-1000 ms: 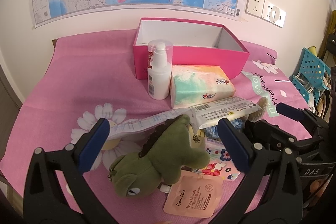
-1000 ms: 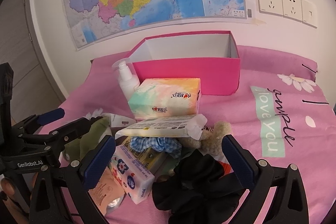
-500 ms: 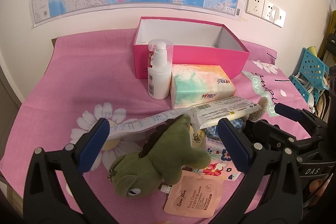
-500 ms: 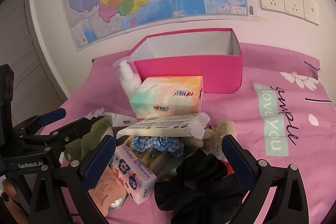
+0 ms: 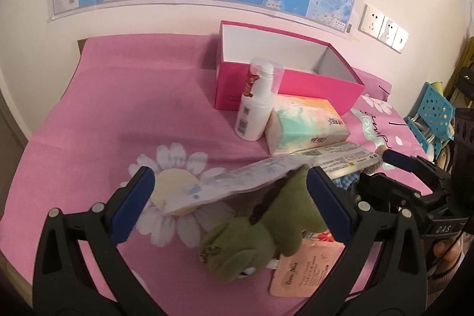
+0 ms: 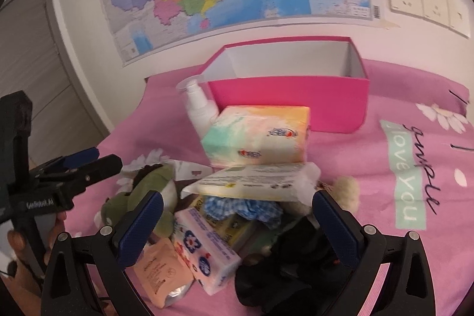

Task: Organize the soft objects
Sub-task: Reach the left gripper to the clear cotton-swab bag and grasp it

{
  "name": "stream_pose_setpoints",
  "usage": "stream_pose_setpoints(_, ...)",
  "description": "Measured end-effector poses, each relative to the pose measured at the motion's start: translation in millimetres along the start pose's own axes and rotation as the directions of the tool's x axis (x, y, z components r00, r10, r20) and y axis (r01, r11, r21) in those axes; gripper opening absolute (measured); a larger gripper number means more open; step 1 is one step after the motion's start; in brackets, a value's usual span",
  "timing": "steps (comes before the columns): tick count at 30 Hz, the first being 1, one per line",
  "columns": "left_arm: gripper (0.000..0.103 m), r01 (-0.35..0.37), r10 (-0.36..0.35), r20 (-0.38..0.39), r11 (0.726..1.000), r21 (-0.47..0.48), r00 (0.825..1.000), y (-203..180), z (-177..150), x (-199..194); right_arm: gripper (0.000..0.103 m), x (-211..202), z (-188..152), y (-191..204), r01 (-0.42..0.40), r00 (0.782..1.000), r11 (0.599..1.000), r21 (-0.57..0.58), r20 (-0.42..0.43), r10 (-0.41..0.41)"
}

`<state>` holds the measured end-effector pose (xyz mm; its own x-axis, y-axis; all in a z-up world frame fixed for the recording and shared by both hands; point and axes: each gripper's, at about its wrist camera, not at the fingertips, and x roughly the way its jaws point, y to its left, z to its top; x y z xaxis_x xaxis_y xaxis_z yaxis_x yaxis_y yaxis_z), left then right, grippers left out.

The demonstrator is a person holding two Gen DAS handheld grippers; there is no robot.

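Note:
A green plush dinosaur lies on the pink cloth, partly between the wide-open jaws of my left gripper; it also shows in the right wrist view. My right gripper is open over a pile: a black scrunchie, a blue checked scrunchie, a beige plush and small packets. An open pink box stands at the back, empty as far as I can see.
A white pump bottle, a pastel tissue pack and a flat wipes pack lie before the box. A peach sachet lies beside the dinosaur. A blue basket stands right. The other gripper is at the left.
My left gripper has shifted left and closer, so the dinosaur now sits toward its right finger. My right gripper has moved a little forward over the pile. Both stay open.

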<state>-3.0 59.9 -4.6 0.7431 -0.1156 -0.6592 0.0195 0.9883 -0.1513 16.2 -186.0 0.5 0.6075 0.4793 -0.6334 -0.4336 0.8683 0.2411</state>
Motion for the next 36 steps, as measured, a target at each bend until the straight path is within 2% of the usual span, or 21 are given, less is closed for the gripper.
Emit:
stream_pose_setpoints(5, 0.097, 0.028, -0.028, -0.037, 1.0, 0.0, 0.999, 15.3, -3.1, 6.7, 0.083, 11.6, 8.7, 17.2, -0.043, 0.999, 0.996, -0.084, -0.009, 0.042)
stream_pose_setpoints(7, 0.097, 0.054, -0.053, -0.051, 0.999, 0.0, 0.997, 20.0, -6.2, 8.1, 0.072, 22.0, 11.8, 22.3, -0.065, 0.998, 0.992, -0.112, -0.034, 0.062)
stream_pose_setpoints(11, 0.097, 0.088, -0.087, -0.064, 0.996, 0.016, 0.994, 27.3, -11.2, 8.2, 0.063, 43.4, 14.0, 31.5, -0.115, 0.991, 0.981, -0.158, -0.087, 0.102)
stream_pose_setpoints(13, 0.097, 0.116, -0.115, -0.074, 0.993, 0.013, 0.991, 32.2, -12.8, 9.8, 0.056, 53.7, 15.2, 34.5, -0.123, 0.989, 0.976, -0.18, -0.105, 0.105)
stream_pose_setpoints(16, 0.095, 0.133, -0.133, -0.085, 0.991, -0.004, 0.987, 39.8, -14.0, 14.0, 0.053, 64.8, 19.9, 32.0, -0.139, 0.985, 0.971, -0.196, -0.125, 0.116)
stream_pose_setpoints(21, 0.09, 0.2, -0.2, -0.094, 0.98, -0.011, 0.975, 48.6, -12.4, 21.4, 0.039, 70.6, 29.1, 27.6, -0.178, 0.98, 0.965, -0.193, -0.12, 0.157)
stream_pose_setpoints(26, 0.072, 0.208, -0.211, -0.131, 0.978, -0.032, 0.969, 55.8, -8.8, 38.8, 0.031, 79.5, 36.9, 28.8, -0.194, 0.978, 0.959, -0.205, -0.123, 0.171)
stream_pose_setpoints(28, 0.063, 0.215, -0.219, -0.151, 0.976, -0.038, 0.964, 56.7, -9.7, 44.3, 0.018, 84.6, 38.4, 29.8, -0.218, 0.972, 0.955, -0.201, -0.134, 0.193)
stream_pose_setpoints(30, 0.059, 0.213, -0.215, -0.158, 0.977, -0.03, 0.964, 55.6, -12.3, 47.0, 0.018, 89.7, 39.1, 31.5, -0.229, 0.969, 0.953, -0.2, -0.145, 0.202)
stream_pose_setpoints(34, 0.04, 0.188, -0.192, -0.16, 0.981, -0.039, 0.968, 59.5, -10.6, 49.4, 0.011, 96.5, 41.0, 34.6, -0.239, 0.966, 0.948, -0.211, -0.155, 0.209)
stream_pose_setpoints(36, 0.033, 0.203, -0.211, -0.162, 0.977, -0.066, 0.964, 64.4, -8.4, 50.2, 0.01, 96.8, 41.4, 35.6, -0.238, 0.966, 0.946, -0.219, -0.153, 0.207)
